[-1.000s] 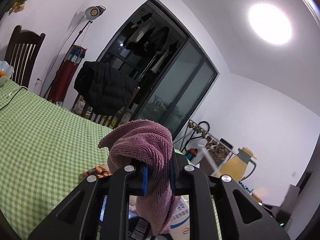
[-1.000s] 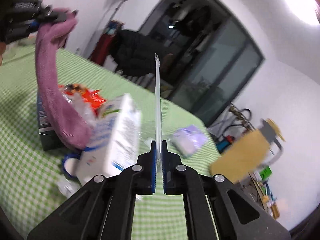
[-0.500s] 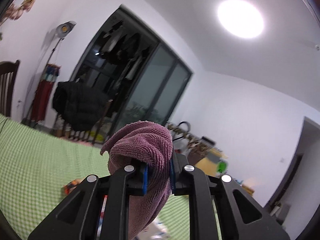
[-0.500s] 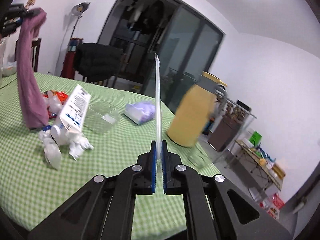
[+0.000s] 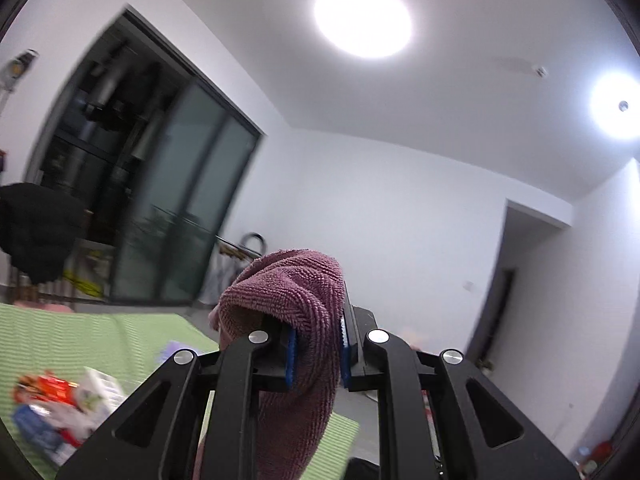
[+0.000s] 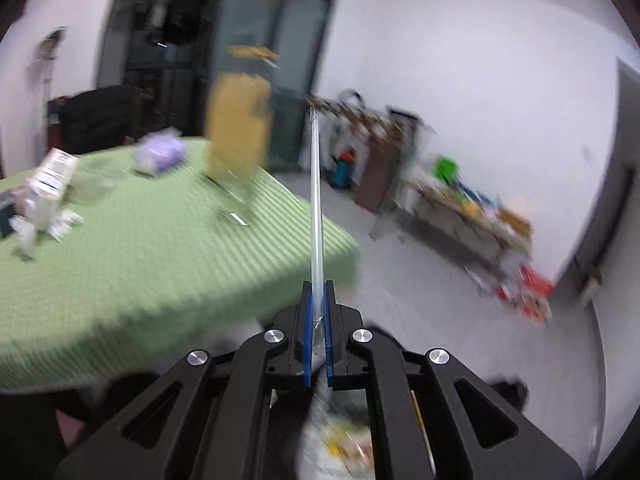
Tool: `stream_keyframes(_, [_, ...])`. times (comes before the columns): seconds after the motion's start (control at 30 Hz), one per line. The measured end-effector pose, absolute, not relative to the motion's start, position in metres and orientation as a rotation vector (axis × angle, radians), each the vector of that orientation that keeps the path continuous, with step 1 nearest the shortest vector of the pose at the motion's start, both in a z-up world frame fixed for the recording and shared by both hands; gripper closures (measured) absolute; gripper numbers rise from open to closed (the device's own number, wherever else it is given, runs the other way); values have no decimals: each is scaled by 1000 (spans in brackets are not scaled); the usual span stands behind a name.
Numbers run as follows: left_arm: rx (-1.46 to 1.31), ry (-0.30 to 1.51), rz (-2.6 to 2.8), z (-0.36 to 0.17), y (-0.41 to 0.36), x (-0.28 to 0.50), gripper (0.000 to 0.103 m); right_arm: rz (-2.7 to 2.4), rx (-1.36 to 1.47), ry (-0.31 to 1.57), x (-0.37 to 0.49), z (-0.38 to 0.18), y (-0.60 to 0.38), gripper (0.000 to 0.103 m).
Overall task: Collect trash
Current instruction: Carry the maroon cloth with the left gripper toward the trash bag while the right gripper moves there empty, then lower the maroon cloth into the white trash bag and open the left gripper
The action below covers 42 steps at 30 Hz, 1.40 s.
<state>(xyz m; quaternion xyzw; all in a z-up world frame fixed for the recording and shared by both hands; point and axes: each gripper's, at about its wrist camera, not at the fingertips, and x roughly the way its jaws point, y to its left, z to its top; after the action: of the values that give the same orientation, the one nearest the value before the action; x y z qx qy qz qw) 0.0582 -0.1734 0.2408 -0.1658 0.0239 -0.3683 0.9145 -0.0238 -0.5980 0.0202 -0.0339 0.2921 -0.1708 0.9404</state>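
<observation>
My left gripper (image 5: 316, 356) is shut on a purple-pink terry cloth (image 5: 292, 304) that bulges over the pads and hangs down between the fingers. My right gripper (image 6: 318, 312) is shut on a thin clear plastic wrapper (image 6: 316, 200), which stands up edge-on from the blue pads. Both views are blurred by motion. Trash lies on the green checked tablecloth (image 6: 160, 248): a white carton (image 6: 52, 176), crumpled white scraps (image 6: 40, 224) and a pale purple packet (image 6: 160, 154). In the left wrist view the same heap shows low at the left as red wrappers (image 5: 44, 388) and the carton (image 5: 100, 392).
A yellow jug (image 6: 238, 136) stands on the table near its far corner. Beyond the table edge lies grey floor, with a low cluttered bench (image 6: 468, 208) along the right wall. A white bag with scraps (image 6: 340, 444) shows below my right gripper. Dark glass doors (image 5: 132, 184) fill the back wall.
Both grippers swung right, off the table's middle toward its corner and the floor. The left one also rose, showing more ceiling. Both grips are unchanged.
</observation>
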Motion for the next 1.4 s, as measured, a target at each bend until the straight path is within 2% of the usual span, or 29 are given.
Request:
stream_keyframes(0.23, [-265,175,-936,220,-294,65,90,-466,156,890,-57,-98,-687,98])
stream_keyframes(0.43, [-164,301,-1039,190,-382,69,90,-406,251,1094,-57,-191,-688,98])
stream_keyframes(0.63, [-74,408,-1115,156,-461,70,90,-350,321,1208,-39,-247,-683,98])
stream_keyframes(0.73, [-44,462,-1144,140,-495,68,90,-288,333,1188,-37,-249,-674,97])
stream_keyframes(0.77, [-30,476,-1154,135,-506,67,90,-266,354,1173,-37,-250,-675,86])
stream_keyframes(0.8, [-21,484,-1160,133,-515,68,90,-253,368,1161,-37,-249,-674,70])
stream_keyframes(0.87, [7,507,-1174,123,-536,66,90,-293,358,1119,-42,-239,-677,54])
stream_keyframes(0.97, [42,552,-1192,105,-568,66,90,-341,388,1026,-56,-211,-693,52])
stream_keyframes(1.03, [62,587,-1203,91,-584,64,90,-393,379,955,-71,-180,-702,46])
stream_keyframes(1.23, [40,690,-1216,49,-612,65,90,-567,201,788,-107,-105,-722,40])
stream_keyframes(1.27, [36,702,-1215,45,-616,66,90,-586,193,770,-113,-102,-725,36])
stream_keyframes(1.4, [51,759,-1191,23,-641,75,90,-665,136,814,-119,-114,-746,36])
